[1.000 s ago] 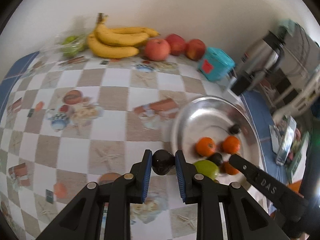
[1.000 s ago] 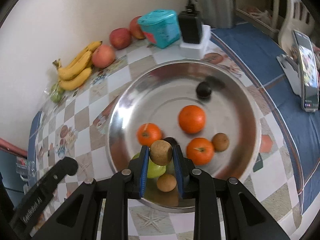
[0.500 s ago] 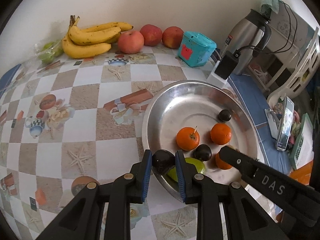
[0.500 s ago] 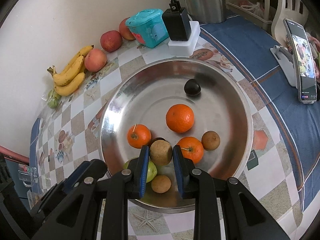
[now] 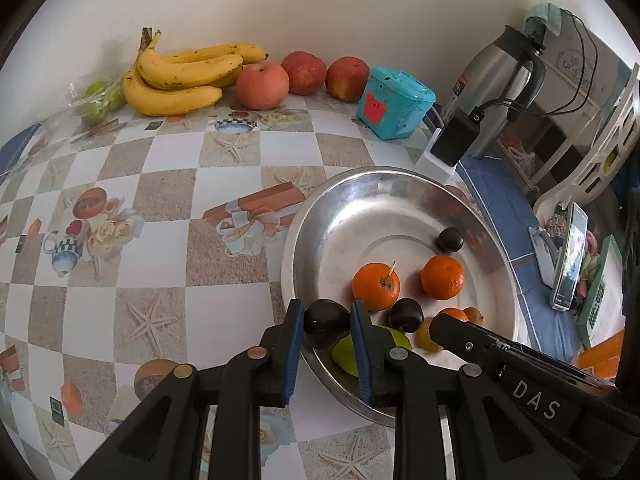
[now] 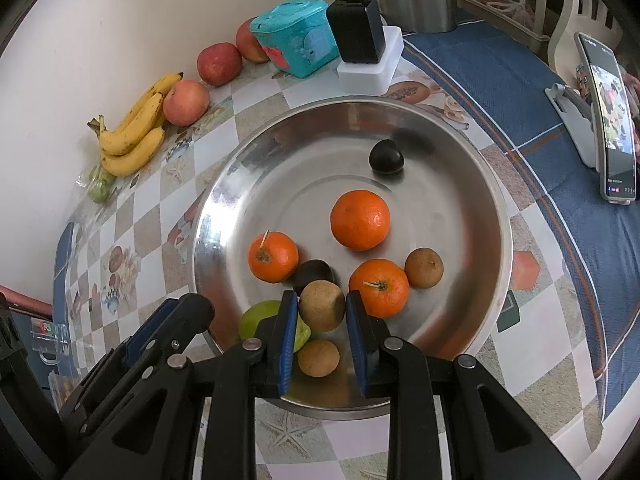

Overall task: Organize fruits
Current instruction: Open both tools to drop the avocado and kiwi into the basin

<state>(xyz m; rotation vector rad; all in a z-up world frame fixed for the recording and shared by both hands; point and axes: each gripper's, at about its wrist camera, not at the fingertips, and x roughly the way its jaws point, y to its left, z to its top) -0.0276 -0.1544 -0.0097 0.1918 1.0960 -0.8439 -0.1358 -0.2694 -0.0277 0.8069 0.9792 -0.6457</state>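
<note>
Both tools hovered over the steel bowl [image 6: 505,240], the left tool [image 5: 326,330] clamped on a dark plum [image 5: 325,329], the right tool [image 6: 322,312] on a brown fruit [image 6: 322,311]; careless release could scatter the oranges [image 6: 360,220].

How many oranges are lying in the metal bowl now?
3: one orange in the middle, one to its left with a small stem, one near the right gripper. None seems hidden.

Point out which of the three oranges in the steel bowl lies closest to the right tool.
The orange with the short stem, just right of the right tool, almost touching its finger; the other two oranges lie farther into the steel bowl.
</note>
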